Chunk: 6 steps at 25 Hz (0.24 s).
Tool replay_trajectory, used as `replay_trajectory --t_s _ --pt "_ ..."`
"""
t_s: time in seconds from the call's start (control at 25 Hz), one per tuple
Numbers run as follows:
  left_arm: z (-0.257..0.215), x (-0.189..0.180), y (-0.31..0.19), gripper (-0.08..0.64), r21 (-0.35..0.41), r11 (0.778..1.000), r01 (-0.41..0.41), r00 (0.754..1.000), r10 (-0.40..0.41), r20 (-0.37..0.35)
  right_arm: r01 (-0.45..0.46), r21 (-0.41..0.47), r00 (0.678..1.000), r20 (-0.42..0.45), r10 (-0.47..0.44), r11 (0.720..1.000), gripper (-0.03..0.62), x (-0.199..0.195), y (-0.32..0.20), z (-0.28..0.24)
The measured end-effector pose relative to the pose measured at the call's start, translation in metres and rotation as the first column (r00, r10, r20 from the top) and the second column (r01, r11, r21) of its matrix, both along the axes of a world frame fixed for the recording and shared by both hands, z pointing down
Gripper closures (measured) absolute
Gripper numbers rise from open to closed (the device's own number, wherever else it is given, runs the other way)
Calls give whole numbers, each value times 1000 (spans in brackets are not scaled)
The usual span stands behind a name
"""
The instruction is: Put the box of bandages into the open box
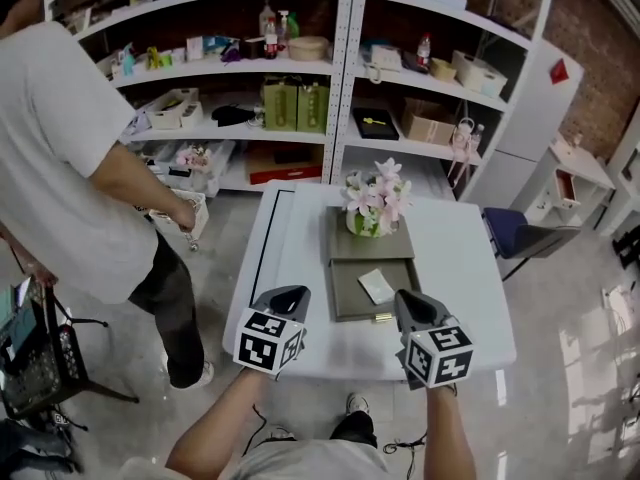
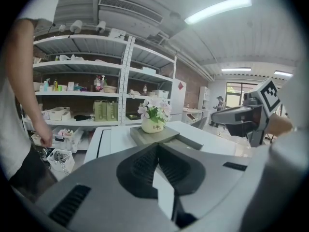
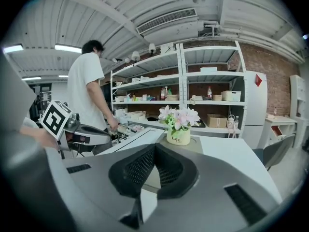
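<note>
Two clenched, empty tongs, left gripper (image 1: 290,296) and right gripper (image 1: 406,302), hovered just beside the open box (image 1: 336,293), in which the small white bandage box (image 1: 376,285) lay: likely light, stiff card, best pinched across its sides.

Left gripper (image 1: 291,293) and right gripper (image 1: 405,298): chunky grey plastic, black ribbed pads (image 2: 140,166), each with a white cube (image 1: 268,341) of black square markers.
</note>
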<state>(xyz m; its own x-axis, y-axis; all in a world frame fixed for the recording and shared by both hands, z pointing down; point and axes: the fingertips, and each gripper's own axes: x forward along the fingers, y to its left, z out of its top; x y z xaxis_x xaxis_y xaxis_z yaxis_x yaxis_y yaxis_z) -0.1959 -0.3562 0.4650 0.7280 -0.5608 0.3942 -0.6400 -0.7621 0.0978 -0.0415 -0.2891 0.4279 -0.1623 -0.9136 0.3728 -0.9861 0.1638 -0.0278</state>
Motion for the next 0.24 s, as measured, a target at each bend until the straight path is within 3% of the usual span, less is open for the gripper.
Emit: replay_trajectory --t_s 0.24 --pt "5 -1 3 557 -4 1000 -3 1000 3 1 1 -1 1000 -7 -1 1000 589 -2 2 3"
